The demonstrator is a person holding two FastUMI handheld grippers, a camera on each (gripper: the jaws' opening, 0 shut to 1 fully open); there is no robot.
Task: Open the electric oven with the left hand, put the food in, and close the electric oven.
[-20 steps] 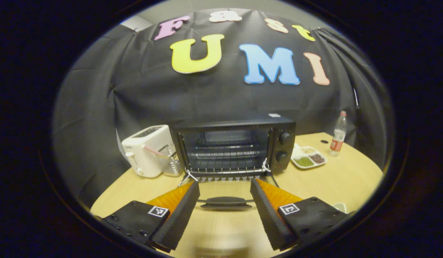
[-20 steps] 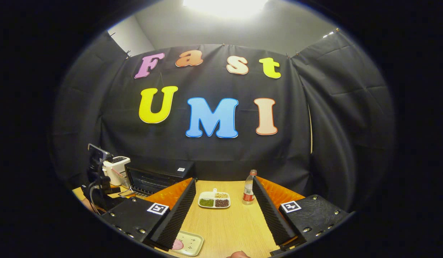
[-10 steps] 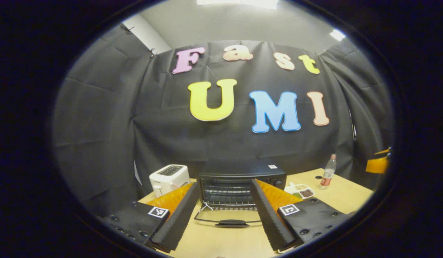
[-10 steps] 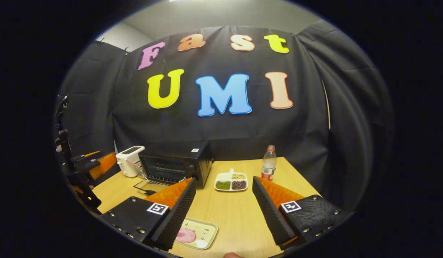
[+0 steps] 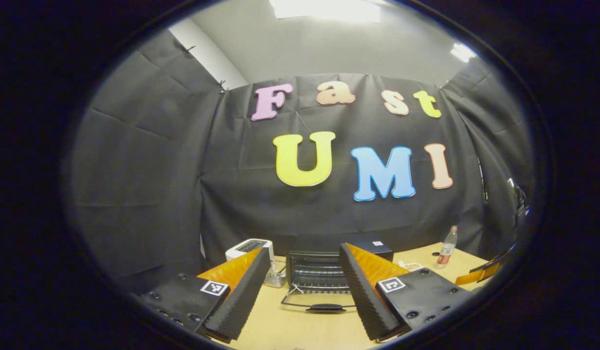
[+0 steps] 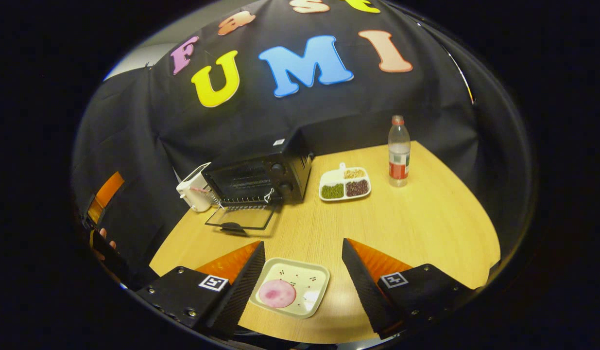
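Oven (image 6: 253,177) door (image 6: 241,218) lies flat open on the table (image 6: 426,218). Right gripper (image 6: 302,287) hovers over the food tray (image 6: 291,293), jaws spread wide, empty; left gripper (image 5: 304,291) likewise wide, empty. Best to drop squarely, pinch the tray's rim and keep it level.

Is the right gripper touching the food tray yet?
Apart. In the right gripper view the right gripper is open, and the food tray lies on the table with bare wood showing between it and each finger.

Toaster (image 6: 193,188) half hidden behind oven (image 6: 258,176); bottle (image 6: 399,151) label too small to read.
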